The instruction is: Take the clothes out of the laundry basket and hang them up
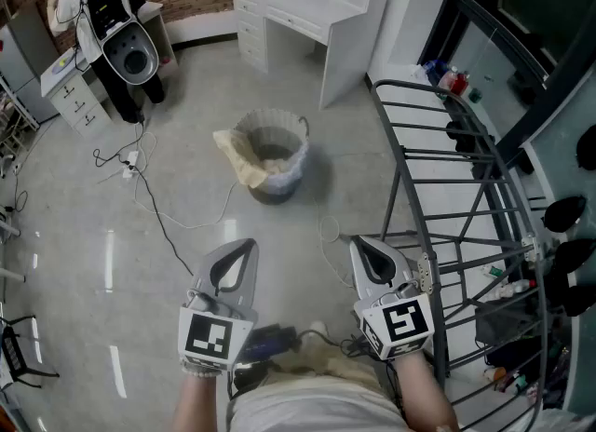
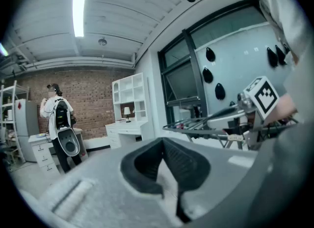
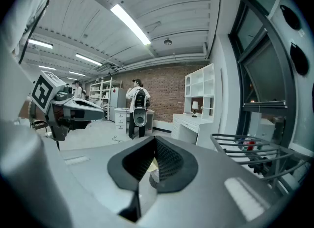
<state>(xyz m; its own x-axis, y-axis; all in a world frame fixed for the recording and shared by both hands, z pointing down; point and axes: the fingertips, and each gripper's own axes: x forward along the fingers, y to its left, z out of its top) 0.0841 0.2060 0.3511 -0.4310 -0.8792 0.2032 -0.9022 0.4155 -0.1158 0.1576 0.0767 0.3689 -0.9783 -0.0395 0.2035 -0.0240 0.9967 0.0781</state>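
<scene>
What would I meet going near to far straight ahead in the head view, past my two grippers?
white cable on the floor → laundry basket with a cream cloth draped over its rim → white desk at the far side of the room

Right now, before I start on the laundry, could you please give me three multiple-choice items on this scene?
1. The drying rack stands where from the laundry basket? A) right B) left C) inside
2. The cloth over its rim is: A) red B) cream C) black
3. The left gripper and right gripper are: A) holding clothes B) wide open C) shut, empty
Answers: 1A, the head view shows it rightward; 2B, pale cream fabric; 3C, jaws together, nothing between.
</scene>
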